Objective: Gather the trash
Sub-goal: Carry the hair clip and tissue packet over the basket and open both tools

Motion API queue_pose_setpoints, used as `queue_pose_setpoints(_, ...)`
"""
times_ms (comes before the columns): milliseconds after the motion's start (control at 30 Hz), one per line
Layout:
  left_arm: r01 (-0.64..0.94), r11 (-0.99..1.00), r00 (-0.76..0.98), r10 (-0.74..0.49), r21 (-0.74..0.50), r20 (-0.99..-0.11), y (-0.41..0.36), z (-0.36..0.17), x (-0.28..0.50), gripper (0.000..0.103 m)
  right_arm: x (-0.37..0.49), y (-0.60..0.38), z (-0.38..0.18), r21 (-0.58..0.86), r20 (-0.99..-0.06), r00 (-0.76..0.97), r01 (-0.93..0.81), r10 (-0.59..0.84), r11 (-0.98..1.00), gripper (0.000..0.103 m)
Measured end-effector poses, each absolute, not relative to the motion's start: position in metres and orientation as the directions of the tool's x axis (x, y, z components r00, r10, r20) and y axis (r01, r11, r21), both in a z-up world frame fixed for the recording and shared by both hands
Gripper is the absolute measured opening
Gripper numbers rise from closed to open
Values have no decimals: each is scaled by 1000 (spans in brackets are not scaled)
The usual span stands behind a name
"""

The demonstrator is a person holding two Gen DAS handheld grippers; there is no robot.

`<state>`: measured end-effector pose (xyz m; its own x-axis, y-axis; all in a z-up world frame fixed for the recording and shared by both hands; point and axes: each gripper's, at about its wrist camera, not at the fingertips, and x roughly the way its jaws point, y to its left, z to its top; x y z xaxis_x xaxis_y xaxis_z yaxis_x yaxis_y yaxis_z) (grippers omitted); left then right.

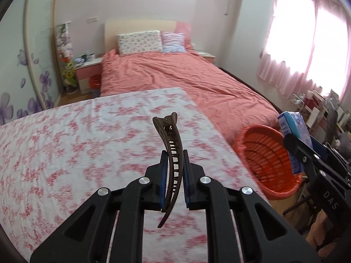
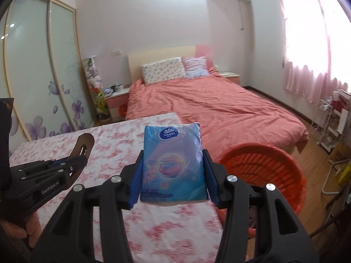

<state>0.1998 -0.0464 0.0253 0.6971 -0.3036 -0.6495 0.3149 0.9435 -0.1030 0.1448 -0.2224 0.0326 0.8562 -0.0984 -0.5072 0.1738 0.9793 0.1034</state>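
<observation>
My left gripper (image 1: pixel 173 160) is shut on a brown hair clip (image 1: pixel 172 153), held up above the floral tablecloth (image 1: pixel 76 144). The clip also shows in the right wrist view (image 2: pixel 84 145), at the left. My right gripper (image 2: pixel 173 160) is shut on a blue tissue pack (image 2: pixel 173 160), held over the table's right part. The pack also shows in the left wrist view (image 1: pixel 294 131), above the orange basket. The orange slatted basket (image 1: pixel 269 160) stands just off the table's right edge; it also shows in the right wrist view (image 2: pixel 265 164) and looks empty.
A bed with a pink cover (image 1: pixel 175 74) lies beyond the table. A nightstand (image 1: pixel 87 70) stands left of the bed. Shelving with clutter (image 2: pixel 333 120) stands at the right under a pink curtain (image 2: pixel 311 43). A wardrobe with glass doors (image 2: pixel 37 65) is at the left.
</observation>
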Motion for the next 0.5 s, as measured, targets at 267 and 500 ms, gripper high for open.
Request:
queue_pose_setpoints(267,430,896,657,-397,-113,-641,-105,27,192,13,120,-280,39,127,-473,861,278,-188,952,49)
queue_pose_setpoints(500,511,849,611,-468,-134,-638,-151,24,192,13,107,-323,32,155,-472,849,346,-238,925,49)
